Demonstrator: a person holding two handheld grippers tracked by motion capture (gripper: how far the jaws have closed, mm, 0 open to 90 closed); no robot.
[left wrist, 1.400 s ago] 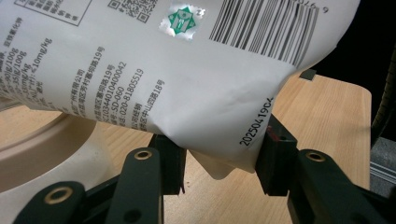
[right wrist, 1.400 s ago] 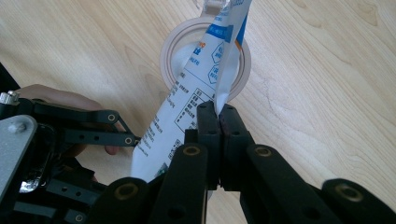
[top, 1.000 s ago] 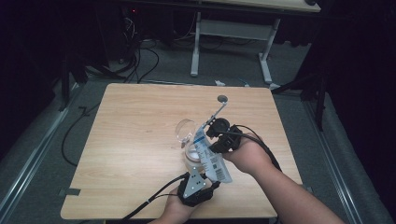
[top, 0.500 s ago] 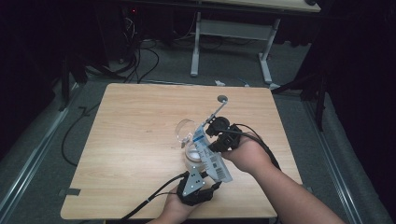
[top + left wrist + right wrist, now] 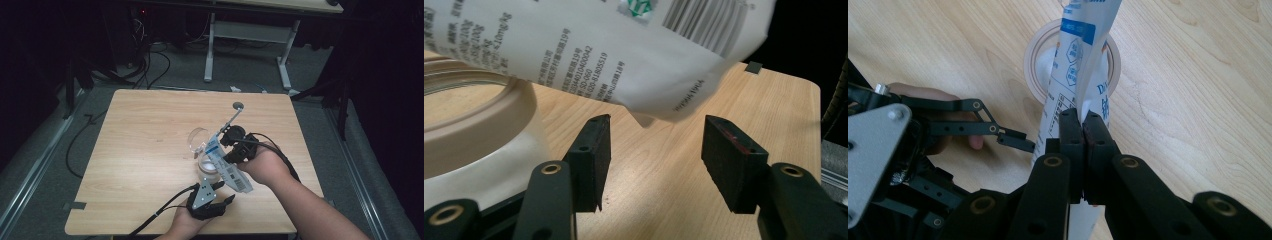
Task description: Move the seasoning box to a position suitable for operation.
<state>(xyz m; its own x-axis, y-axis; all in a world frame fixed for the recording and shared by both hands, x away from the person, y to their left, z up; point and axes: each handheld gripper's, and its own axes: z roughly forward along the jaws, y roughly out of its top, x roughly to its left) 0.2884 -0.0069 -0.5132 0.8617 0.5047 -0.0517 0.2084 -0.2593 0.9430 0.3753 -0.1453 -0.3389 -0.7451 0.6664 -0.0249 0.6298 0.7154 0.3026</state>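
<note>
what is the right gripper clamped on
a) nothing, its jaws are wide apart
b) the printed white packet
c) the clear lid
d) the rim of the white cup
b: in the right gripper view the right gripper has its jaws pressed together on the printed white packet, held over the white cup.

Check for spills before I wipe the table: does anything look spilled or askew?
No spill visible. The white packet, pinched in the right gripper, hangs tilted over the open jar as for pouring. The jar's clear lid lies beside it.

Glossy printed plastic packet — matt wood-grain table — smooth cream container.
</note>
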